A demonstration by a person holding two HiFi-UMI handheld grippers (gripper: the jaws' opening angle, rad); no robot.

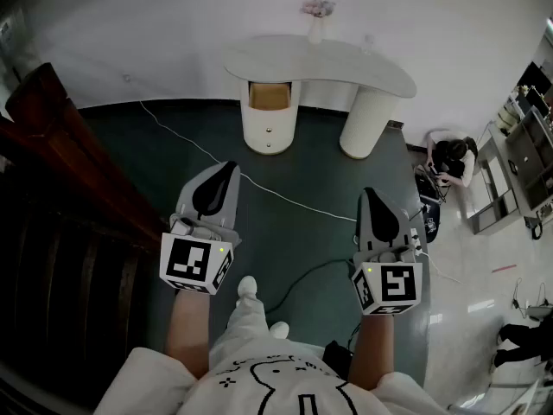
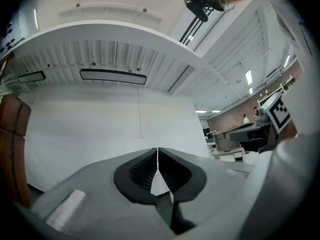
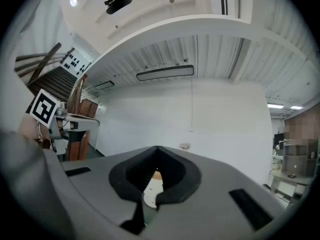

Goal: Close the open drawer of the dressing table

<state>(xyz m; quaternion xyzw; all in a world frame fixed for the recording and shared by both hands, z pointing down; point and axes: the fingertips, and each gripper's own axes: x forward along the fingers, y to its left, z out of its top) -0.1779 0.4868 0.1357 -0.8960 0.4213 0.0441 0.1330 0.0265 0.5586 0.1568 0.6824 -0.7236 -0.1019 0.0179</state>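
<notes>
Drawer [image 1: 268,96]: one, open, in one dressing table [image 1: 321,60] ahead. Left hand-held gripper [image 1: 231,168] clenched, empty; right hand-held gripper [image 1: 368,194] likewise.

Table [image 1: 346,63]: smooth, cream, satin w/ soft sheen. Drawer [image 1: 269,98] inside: tan, wood-look, matt. Floor [image 1: 320,180]: dark green, matt. Left gripper [image 2: 158,151] shell: grey matt plastic; pads [image 2: 143,172]: black, ribbed.

Grey left gripper [image 1: 230,168], right gripper [image 1: 368,194], black-white marker cubes [image 1: 197,264]; white cartoon-print shirt [image 1: 259,379], white shoes [image 1: 248,287].
</notes>
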